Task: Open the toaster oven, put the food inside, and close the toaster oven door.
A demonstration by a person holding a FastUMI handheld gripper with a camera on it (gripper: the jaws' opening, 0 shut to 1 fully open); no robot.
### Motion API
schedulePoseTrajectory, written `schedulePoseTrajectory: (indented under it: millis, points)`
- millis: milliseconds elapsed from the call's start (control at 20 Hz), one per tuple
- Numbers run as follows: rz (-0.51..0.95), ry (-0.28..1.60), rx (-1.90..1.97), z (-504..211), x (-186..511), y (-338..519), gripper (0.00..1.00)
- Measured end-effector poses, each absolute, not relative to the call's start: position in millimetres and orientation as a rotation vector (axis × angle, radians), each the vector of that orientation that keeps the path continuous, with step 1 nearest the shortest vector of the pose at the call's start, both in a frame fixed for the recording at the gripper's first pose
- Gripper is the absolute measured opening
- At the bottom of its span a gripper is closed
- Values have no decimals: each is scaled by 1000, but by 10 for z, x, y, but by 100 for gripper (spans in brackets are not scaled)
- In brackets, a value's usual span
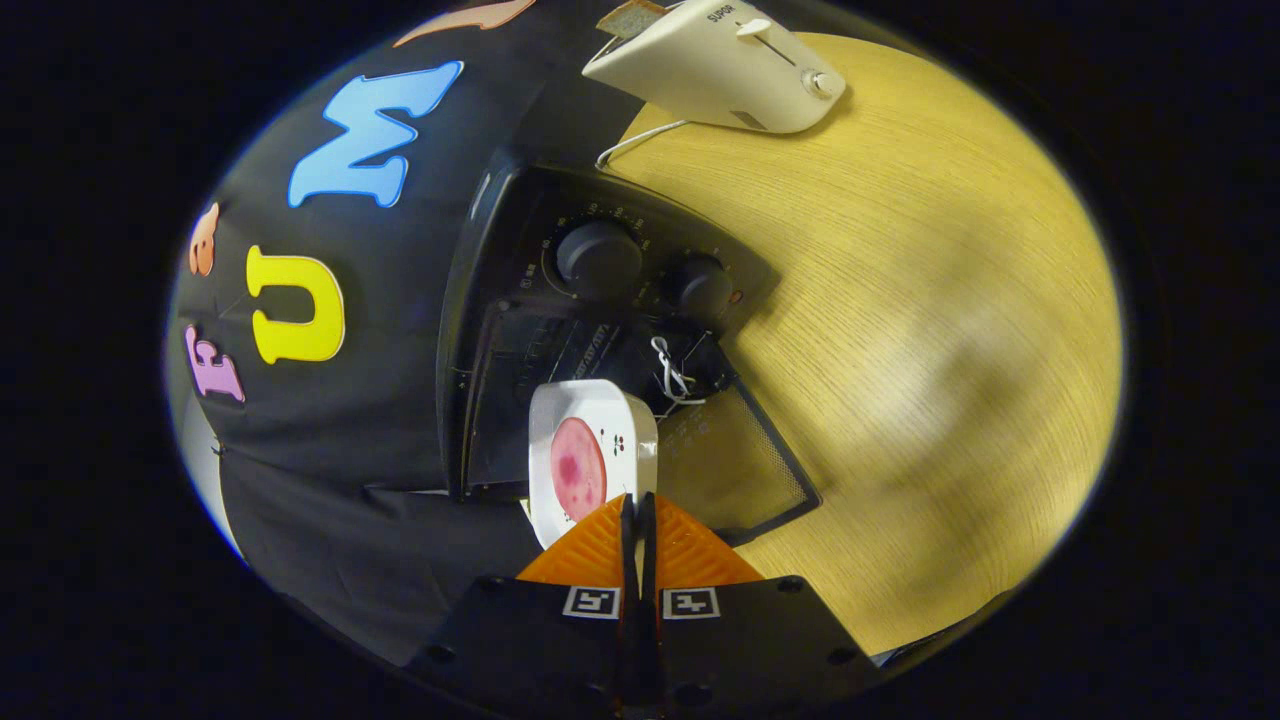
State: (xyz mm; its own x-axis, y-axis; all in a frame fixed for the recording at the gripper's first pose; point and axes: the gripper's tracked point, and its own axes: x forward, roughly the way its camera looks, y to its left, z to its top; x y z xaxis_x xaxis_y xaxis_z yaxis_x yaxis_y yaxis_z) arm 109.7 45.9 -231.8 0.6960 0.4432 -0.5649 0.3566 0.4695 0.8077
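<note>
Pinched almost together, the two fingers of the gripper [637, 512] clamp the near rim of a white plate [620, 420] that carries a round pink slice of food [578, 468], most likely ham or sausage, and hold it just ahead of the fingertips, tilted as the whole view is rolled to one side. Directly beyond the plate gapes the black toaster oven [520, 250], its door [735, 465] already swung down and lying open on the wooden table [930, 330] to the right of the fingers, a loop of white cord [670, 375] hanging at the door's handle. The plate's far edge appears to sit at the mouth of the cavity, though whether it rests on the rack inside or hangs free cannot be told. Above the opening, farther from the fingers, two dark knobs [600, 258] mark the oven's control panel. Well beyond the oven, at the far end of the table, a cream pop-up toaster [715, 70] stands with a slice of bread [632, 17] in its slot and its white lead trailing toward the oven. Judged from this, the opening step is done and the loading is under way; pushing the plate fully in, letting go and shutting the door remain.
</note>
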Motion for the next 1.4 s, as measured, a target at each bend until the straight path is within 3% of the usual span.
schedulePoseTrajectory:
  millis: [650, 1400]
  points:
    - [-88, 633, 1236, -2521, 1889, 685, 2]
    - [-188, 573, 1267, -2496, 2237, 931, 3]
